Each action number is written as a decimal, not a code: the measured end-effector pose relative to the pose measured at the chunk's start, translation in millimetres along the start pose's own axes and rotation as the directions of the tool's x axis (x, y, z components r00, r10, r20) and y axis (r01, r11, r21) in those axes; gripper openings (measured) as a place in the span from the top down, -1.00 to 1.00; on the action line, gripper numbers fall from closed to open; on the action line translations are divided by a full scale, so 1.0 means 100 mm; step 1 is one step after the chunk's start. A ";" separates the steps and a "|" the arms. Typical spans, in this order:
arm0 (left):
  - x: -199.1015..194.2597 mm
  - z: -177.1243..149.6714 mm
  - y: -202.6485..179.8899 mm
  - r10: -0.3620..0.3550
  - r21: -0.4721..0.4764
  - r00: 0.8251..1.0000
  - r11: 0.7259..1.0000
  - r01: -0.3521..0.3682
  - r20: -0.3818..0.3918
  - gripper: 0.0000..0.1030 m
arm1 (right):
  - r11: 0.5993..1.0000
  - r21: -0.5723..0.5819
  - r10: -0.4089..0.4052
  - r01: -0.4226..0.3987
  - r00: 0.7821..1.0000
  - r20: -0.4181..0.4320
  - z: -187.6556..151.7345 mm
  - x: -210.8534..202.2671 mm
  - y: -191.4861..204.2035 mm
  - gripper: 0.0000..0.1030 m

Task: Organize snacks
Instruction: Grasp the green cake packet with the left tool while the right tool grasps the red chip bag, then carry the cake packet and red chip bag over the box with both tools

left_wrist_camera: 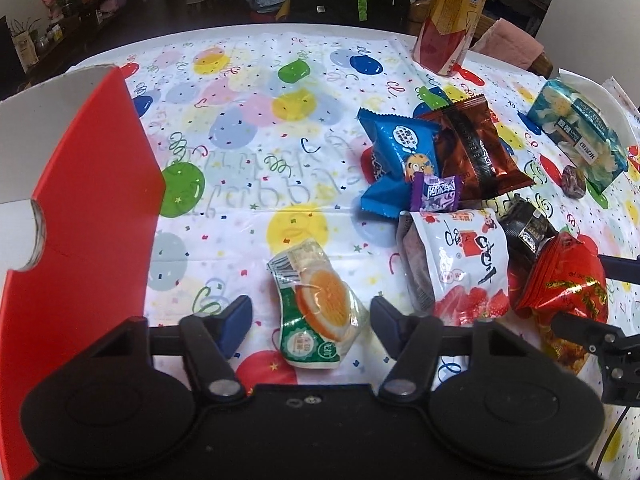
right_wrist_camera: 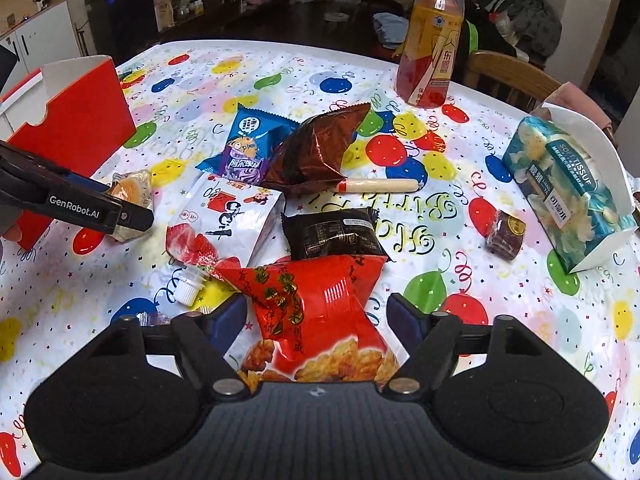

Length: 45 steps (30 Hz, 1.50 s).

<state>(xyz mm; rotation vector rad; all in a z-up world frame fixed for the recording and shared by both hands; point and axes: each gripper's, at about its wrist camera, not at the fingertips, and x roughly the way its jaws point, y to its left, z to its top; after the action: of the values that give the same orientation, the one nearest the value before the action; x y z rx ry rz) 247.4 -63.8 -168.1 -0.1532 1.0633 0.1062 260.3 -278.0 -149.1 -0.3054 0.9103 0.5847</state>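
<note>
My left gripper (left_wrist_camera: 310,312) stands open around a green and orange snack pack (left_wrist_camera: 316,304) lying on the balloon tablecloth; neither finger touches it. In the right wrist view that gripper (right_wrist_camera: 132,216) hides part of the same pack (right_wrist_camera: 130,190). My right gripper (right_wrist_camera: 316,316) is open on either side of a red snack bag (right_wrist_camera: 320,308), also seen from the left as the red snack bag (left_wrist_camera: 564,284). Behind lie a white strawberry bag (right_wrist_camera: 224,216), a black packet (right_wrist_camera: 334,232), a blue cookie pack (right_wrist_camera: 248,140), a brown foil bag (right_wrist_camera: 316,152) and a sausage stick (right_wrist_camera: 380,185).
A red cardboard box (left_wrist_camera: 80,240) stands open at the left, also seen as the red box (right_wrist_camera: 76,120). An orange drink bottle (right_wrist_camera: 434,40) stands at the back. A tissue pack (right_wrist_camera: 568,188) and a small brown wrapped cake (right_wrist_camera: 505,233) lie at the right. A white cap (right_wrist_camera: 188,286) lies near the red bag.
</note>
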 end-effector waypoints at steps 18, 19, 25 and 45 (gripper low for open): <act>-0.04 0.02 0.15 -0.070 -0.048 0.998 0.996 0.070 0.006 0.37 | 0.999 0.016 -0.039 0.039 0.999 0.013 -0.02 -0.15 0.08 0.06; -0.05 0.01 0.15 -0.072 -0.043 0.997 0.996 0.073 0.008 0.37 | 0.999 0.020 -0.043 0.042 0.999 0.015 -0.02 -0.17 0.09 0.06; -0.16 -0.04 0.19 -0.087 -0.034 0.996 0.996 0.087 0.006 0.37 | 0.997 0.046 -0.065 0.064 0.997 0.035 -0.02 -0.35 0.16 0.08; -1.04 -0.13 0.48 -0.240 -0.002 0.968 0.970 0.241 0.079 0.37 | 0.994 0.102 -0.060 0.051 0.994 0.091 0.27 -1.05 0.82 0.08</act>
<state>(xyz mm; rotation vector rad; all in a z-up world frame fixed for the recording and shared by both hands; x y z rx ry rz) 178.3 -20.4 -86.8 -0.2850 0.9590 -0.1007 179.6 -234.7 -48.6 -0.2112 0.8345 0.4970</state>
